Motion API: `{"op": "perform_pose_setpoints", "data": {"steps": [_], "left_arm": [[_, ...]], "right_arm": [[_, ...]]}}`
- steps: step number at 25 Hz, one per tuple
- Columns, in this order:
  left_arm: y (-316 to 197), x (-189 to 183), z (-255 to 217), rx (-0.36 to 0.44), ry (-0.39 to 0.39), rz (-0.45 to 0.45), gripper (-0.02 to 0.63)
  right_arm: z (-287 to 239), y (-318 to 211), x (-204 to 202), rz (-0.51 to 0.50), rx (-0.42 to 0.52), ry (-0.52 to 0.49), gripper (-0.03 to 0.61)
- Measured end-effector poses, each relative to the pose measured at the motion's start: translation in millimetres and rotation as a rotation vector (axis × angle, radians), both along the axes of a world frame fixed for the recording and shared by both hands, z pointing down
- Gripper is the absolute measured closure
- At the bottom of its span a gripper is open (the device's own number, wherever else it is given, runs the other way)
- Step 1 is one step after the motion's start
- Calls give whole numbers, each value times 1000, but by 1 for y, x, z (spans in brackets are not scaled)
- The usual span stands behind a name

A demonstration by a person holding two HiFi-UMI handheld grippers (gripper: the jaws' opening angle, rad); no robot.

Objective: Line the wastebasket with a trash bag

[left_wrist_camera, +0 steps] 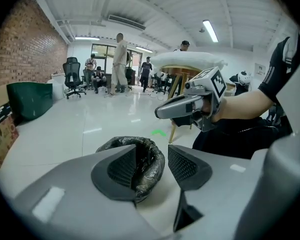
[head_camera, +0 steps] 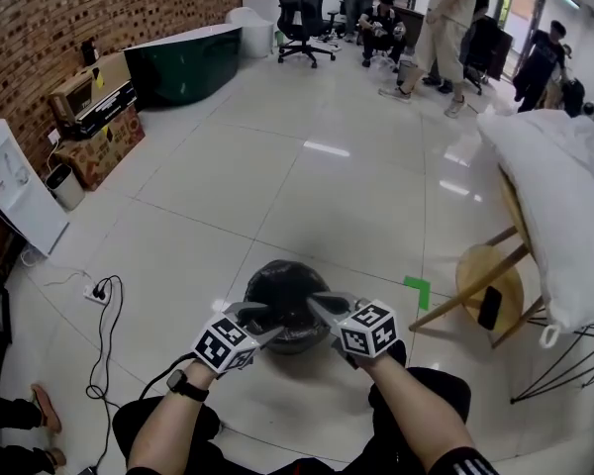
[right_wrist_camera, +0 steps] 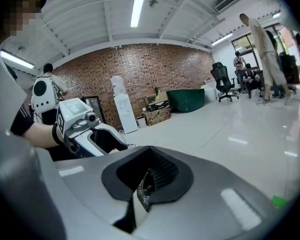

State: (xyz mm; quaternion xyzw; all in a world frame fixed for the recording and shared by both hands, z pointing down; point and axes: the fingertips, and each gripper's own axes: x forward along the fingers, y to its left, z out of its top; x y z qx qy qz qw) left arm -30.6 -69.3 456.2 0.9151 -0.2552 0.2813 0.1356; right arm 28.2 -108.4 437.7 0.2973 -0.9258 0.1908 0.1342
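Observation:
A small round wastebasket (head_camera: 285, 305) stands on the white tile floor, lined with a black trash bag (left_wrist_camera: 149, 160) whose crinkled edge folds over the rim. My left gripper (head_camera: 261, 321) hovers at the basket's left rim, its jaws apart, with the lined basket showing through the gap and neither pad on it. My right gripper (head_camera: 317, 303) reaches over the right rim with its jaws shut. In the right gripper view a sliver of dark film shows just under the closed pads (right_wrist_camera: 162, 174); I cannot tell whether it is pinched. Each gripper view shows the other gripper (left_wrist_camera: 162, 113) (right_wrist_camera: 115, 136) close by.
A wooden stool (head_camera: 487, 283) with a bulky white bag (head_camera: 559, 206) on it stands to the right. A green tape mark (head_camera: 417, 290) lies on the floor. A power strip with black cables (head_camera: 101, 293) is at the left. Cardboard boxes (head_camera: 99, 132), a water dispenser (head_camera: 10, 181) and several people stand farther off.

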Motion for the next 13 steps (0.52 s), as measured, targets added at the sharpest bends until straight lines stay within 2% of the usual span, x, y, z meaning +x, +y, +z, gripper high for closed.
{"op": "perform_pose_setpoints", "data": {"steps": [5,13], "left_arm": [[-6,-10,1,12,-8,-11,422],[-8,-6,-7,38,13,-9,422]], "right_arm": [[3,-2,-4,-21,8,11,572],[2,-5,-2,-20,9,5,572]]}}
